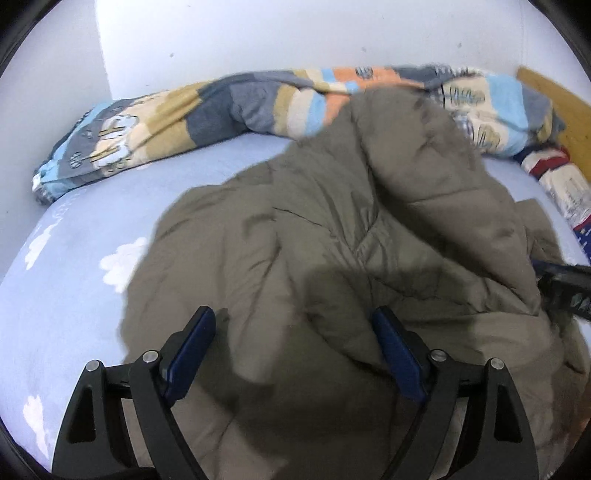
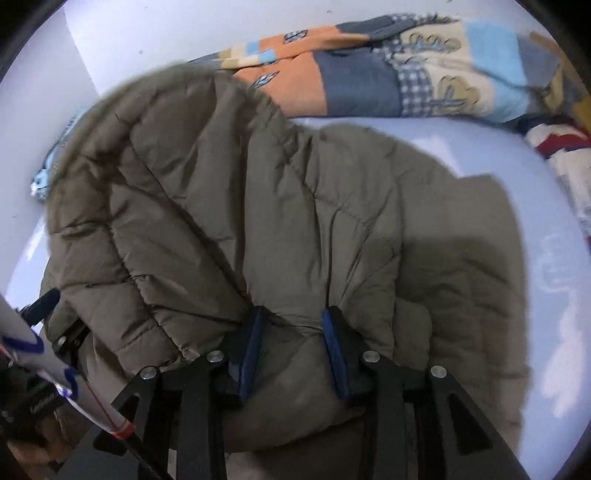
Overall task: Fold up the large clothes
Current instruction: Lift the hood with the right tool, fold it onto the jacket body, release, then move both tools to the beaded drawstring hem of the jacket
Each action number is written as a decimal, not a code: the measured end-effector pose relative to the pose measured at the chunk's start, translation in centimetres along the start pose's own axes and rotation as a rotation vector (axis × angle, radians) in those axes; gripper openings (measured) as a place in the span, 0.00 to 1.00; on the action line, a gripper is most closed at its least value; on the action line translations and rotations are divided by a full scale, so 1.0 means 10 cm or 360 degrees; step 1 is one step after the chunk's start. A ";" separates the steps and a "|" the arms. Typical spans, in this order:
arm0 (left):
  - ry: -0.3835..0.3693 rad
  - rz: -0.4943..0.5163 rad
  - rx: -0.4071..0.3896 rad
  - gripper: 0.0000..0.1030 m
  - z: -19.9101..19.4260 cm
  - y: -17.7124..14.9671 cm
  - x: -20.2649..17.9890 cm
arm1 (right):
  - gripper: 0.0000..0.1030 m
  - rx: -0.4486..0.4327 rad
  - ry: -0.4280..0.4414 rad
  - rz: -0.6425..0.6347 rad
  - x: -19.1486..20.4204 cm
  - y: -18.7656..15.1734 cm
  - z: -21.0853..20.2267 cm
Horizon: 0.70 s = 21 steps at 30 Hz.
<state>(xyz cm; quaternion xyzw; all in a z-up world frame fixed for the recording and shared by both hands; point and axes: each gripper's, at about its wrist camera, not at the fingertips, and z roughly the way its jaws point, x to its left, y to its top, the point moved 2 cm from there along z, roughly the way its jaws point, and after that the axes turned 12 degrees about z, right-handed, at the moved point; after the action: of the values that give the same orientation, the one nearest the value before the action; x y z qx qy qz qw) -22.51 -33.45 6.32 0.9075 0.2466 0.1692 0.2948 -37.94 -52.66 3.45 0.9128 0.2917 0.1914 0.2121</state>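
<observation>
Your left gripper [image 1: 293, 321] hangs over the near part of the olive-brown puffer jacket [image 1: 332, 258], its jaws wide apart with crumpled quilted fabric lying between and below them; nothing is pinched. The jacket lies bunched on the pale blue bed sheet [image 1: 74, 280], which is printed with white clouds. To the left of the jacket the sheet is bare; along the far side, against the white wall [image 1: 258, 33], runs a rolled patchwork quilt [image 1: 207, 107] in blue, grey, tan and orange blocks with drawn motifs. No words on it can be read.

At the right edge of the left wrist view a dark piece of your right gripper [image 1: 565, 291] touches the jacket's edge, and beyond it lie a red, white and navy cloth [image 1: 557, 177] and a wooden headboard [image 1: 561, 107].

In the right wrist view your right gripper [image 2: 293, 325] has its jaws clamped on a thick fold of the jacket [image 2: 229, 206], the padding bulging between the blue pads [image 2: 251, 347]. A quilted panel rises from the grip toward the far left, blurred at its upper rim. At the near left a white sleeve [image 2: 55, 362] with blue and red trim crosses over dark gear carrying small writing too blurred to read. The jacket's flat part spreads right over the sheet.
</observation>
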 end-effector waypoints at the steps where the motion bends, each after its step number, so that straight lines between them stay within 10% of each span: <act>1: -0.0018 -0.0024 -0.0015 0.84 -0.10 -0.03 0.04 | 0.36 -0.0070 0.0049 -0.0008 0.03 -0.02 -0.19; 10: -0.0107 -0.0201 -0.0165 0.84 -1.01 -0.39 0.29 | 0.43 -0.0240 0.0192 -0.0045 0.31 -0.35 -0.92; 21: -0.0073 -0.0022 -0.0101 0.84 -0.35 -0.02 -0.04 | 0.43 -0.0138 0.0065 0.0021 0.31 -0.17 -0.43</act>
<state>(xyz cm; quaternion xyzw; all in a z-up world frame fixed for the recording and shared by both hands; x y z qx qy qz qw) -24.45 -31.96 8.85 0.8997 0.2406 0.1541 0.3301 -38.41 -48.34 6.92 0.9005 0.2814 0.2240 0.2443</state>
